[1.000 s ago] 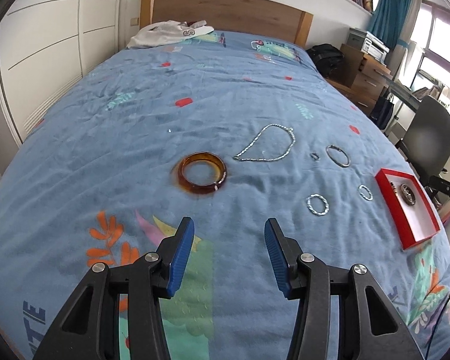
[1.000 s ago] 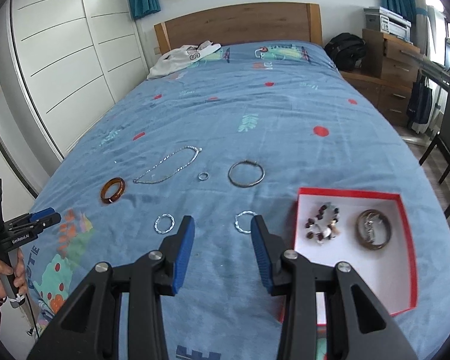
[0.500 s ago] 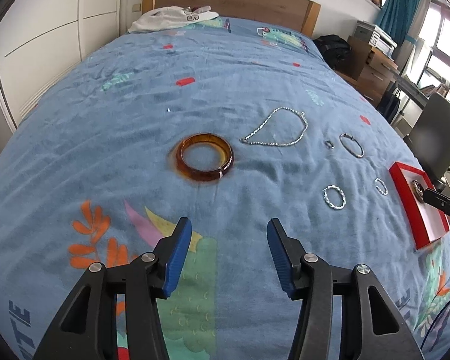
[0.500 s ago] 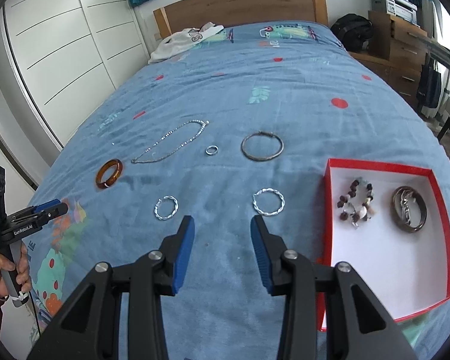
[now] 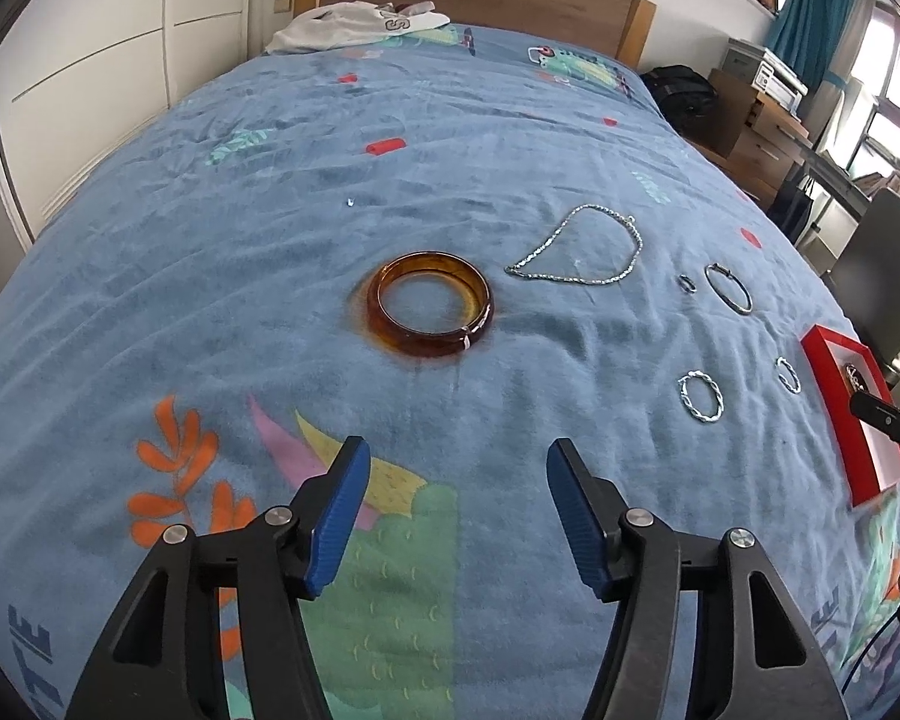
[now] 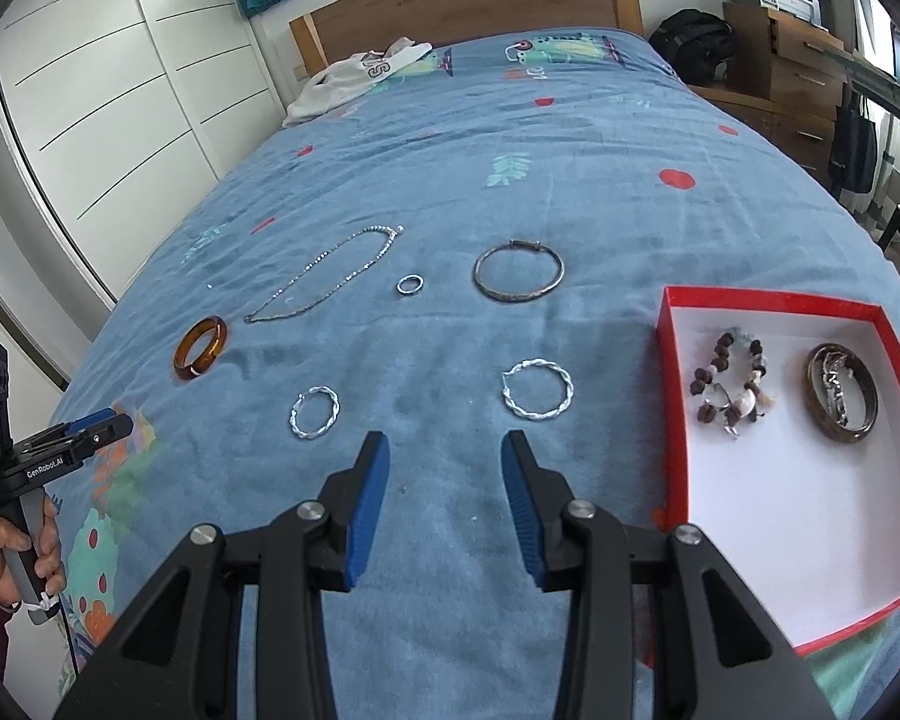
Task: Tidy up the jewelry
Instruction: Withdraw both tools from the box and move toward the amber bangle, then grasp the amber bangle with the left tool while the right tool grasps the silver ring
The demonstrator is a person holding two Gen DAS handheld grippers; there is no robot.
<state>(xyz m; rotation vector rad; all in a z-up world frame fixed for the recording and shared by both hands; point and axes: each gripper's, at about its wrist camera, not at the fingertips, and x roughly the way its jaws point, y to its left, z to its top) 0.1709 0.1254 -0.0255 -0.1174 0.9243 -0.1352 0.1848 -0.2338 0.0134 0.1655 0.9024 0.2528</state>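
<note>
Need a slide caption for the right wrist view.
Open right gripper hovers above twisted silver hoop beside red tray.

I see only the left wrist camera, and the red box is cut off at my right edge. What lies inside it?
Observer: In the right wrist view the red box holds two pieces, lying apart: a beaded bracelet and a dark bangle.
Operator: Does the right gripper hold something?
Observer: No. Its jaws are open and empty, just short of a twisted silver hoop.
Operator: Is the dark bangle empty inside?
Observer: No, a silvery piece lies within its ring; I cannot tell what it is.
</note>
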